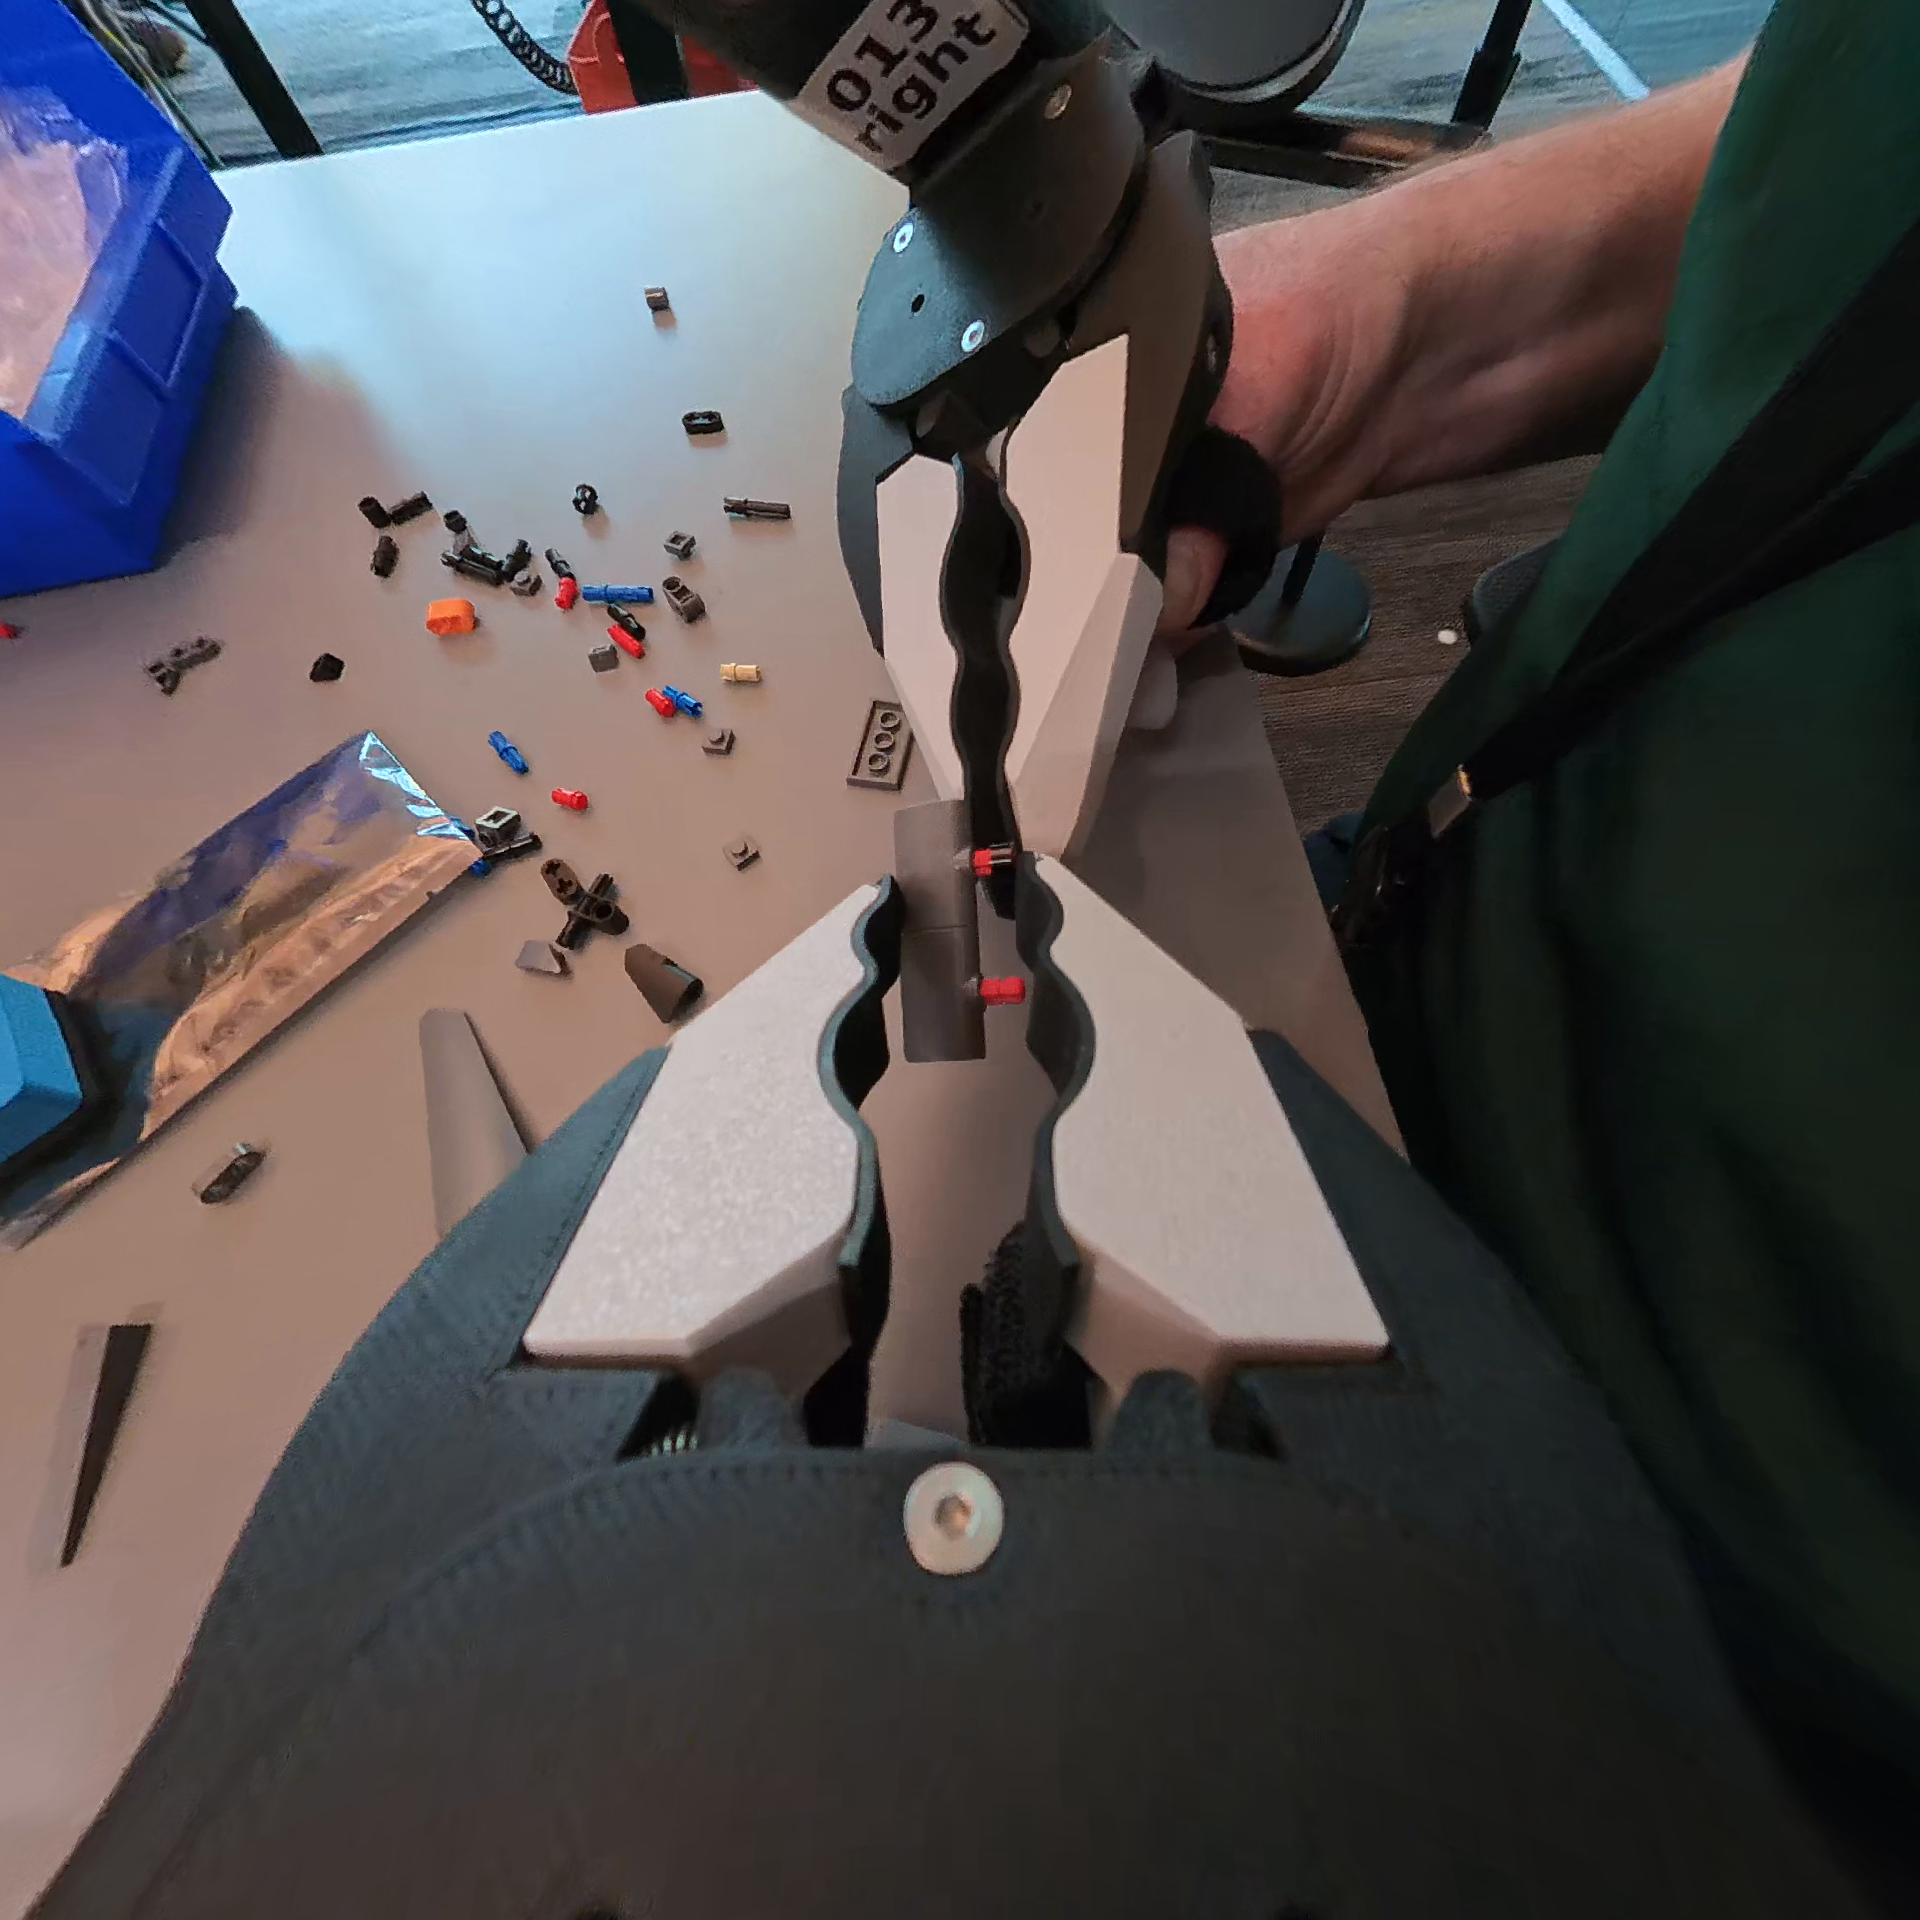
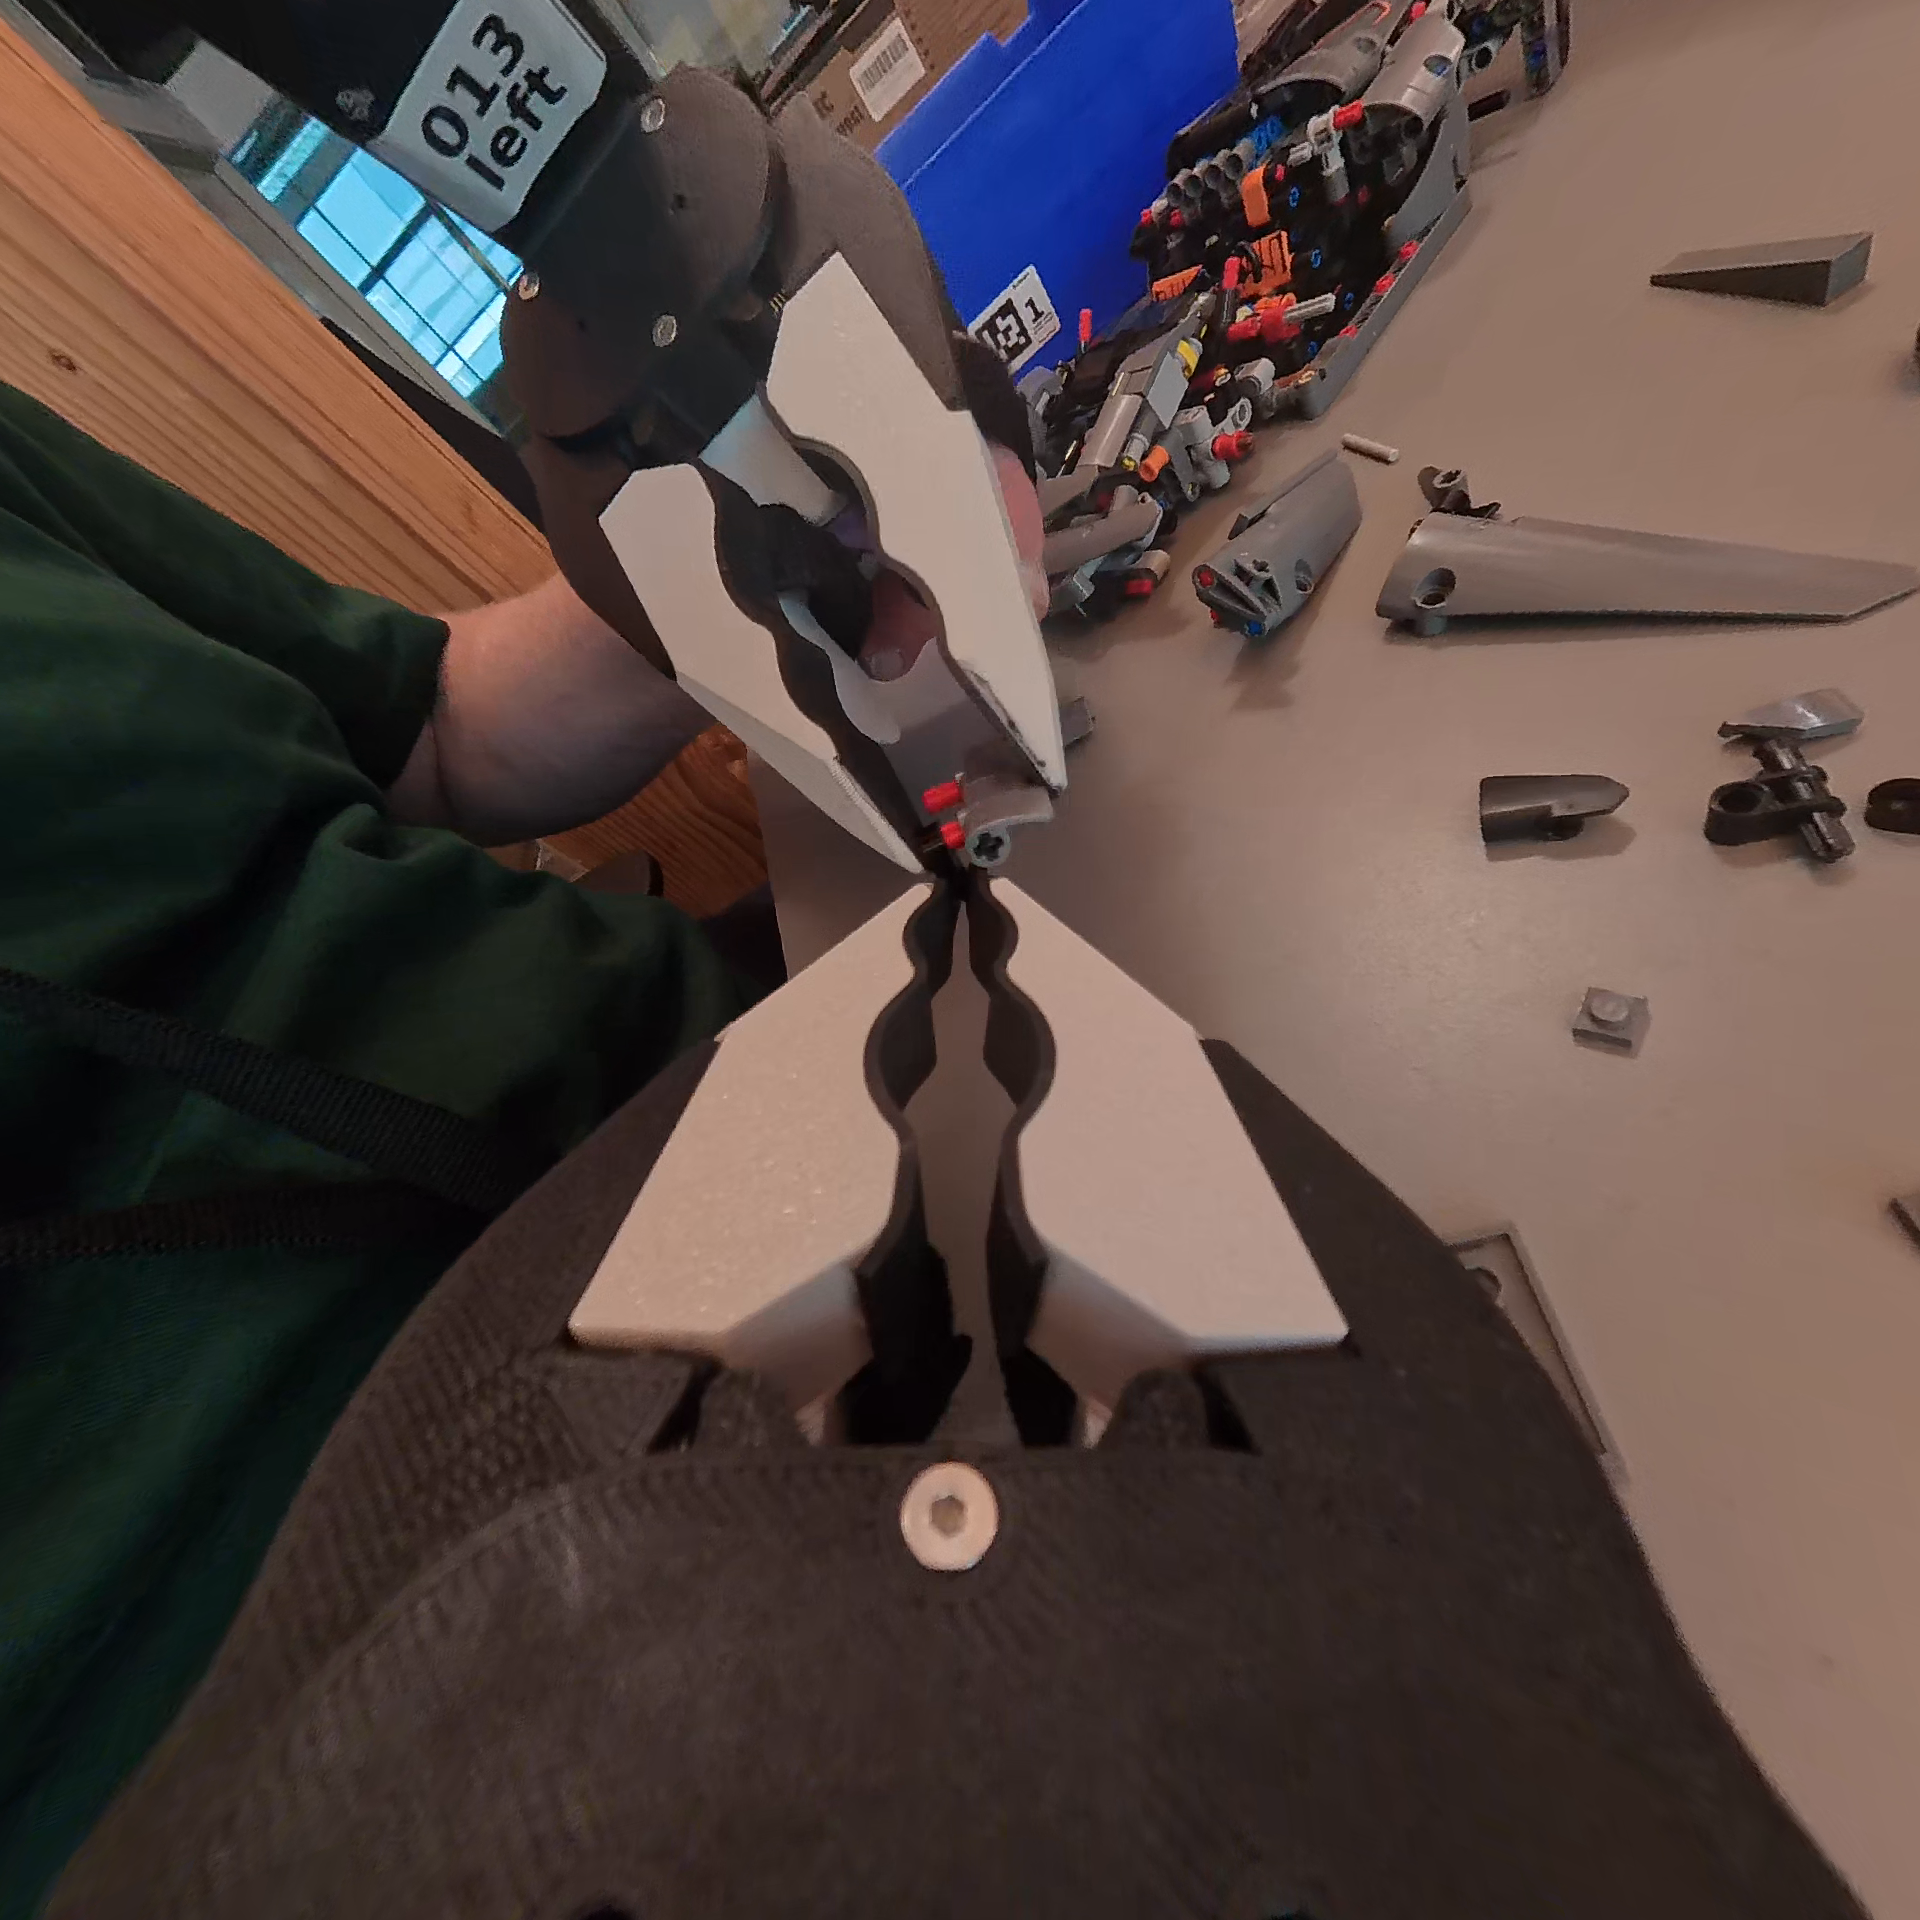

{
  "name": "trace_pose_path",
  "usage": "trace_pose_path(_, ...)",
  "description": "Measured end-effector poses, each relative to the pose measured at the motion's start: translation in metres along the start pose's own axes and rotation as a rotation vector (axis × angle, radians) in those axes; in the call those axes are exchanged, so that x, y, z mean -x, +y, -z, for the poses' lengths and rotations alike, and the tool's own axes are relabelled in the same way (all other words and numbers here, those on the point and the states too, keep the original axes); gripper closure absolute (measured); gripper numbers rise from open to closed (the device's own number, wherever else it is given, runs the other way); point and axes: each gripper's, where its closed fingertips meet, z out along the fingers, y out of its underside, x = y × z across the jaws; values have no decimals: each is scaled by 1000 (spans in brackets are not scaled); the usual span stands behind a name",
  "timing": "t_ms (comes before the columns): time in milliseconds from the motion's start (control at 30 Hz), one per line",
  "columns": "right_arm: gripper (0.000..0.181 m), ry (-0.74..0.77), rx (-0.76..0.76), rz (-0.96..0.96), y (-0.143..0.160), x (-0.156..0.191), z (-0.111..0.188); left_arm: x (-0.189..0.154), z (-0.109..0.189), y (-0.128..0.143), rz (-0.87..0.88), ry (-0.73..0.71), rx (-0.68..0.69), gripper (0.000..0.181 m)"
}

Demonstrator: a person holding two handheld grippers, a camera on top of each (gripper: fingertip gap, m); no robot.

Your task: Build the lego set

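While left tongs [image 1: 961,920] clasp grey piece [image 1: 940,935] (half-parted), right tongs [image 2: 951,902] pinch red pin [image 1: 992,859], tips closed.

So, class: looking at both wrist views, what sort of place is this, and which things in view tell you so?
Probably a workshop or lab bench used for model building, not a home. A grey table is strewn with small loose pieces, a blue storage bin stands at its edge, and a large half-built model lies beside more bins.

Grey table [image 1: 468,260]; wood-panel wall [image 2: 208,343]; window [image 2: 395,249] behind; grey floor [image 1: 436,52].
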Motion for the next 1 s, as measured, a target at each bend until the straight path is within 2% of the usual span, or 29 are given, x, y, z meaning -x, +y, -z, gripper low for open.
trace_pose_path(300, 180, -3, 0, -6, 0, 0, 0, 1, 0, 0, -2, 2, 1, 162)
trace_pose_path(533, 178, 4, -57, 36, -10, 1, 1, 6, 6, -6, 53, 9, -59, 161)
trace_pose_path(600, 159, 54, -58, 67, -12, -2, 0, 7, 9, -7, 61, 9, -79, 161)
trace_pose_path(667, 150, 105, -43, 109, -13, -4, -1, 5, 11, -8, 74, 24, -100, 161)
trace_pose_path(800, 153, 179, -17, 258, -20, 2, -6, 2, 16, -6, 78, 26, -111, 161)
trace_pose_path(900, 162, 145, -27, 313, -25, 13, -11, 0, 25, -9, 79, 27, -136, 161)
trace_pose_path(1000, 162, 148, -4, 365, -29, 18, -15, -1, 33, -10, 65, 10, -138, 161)
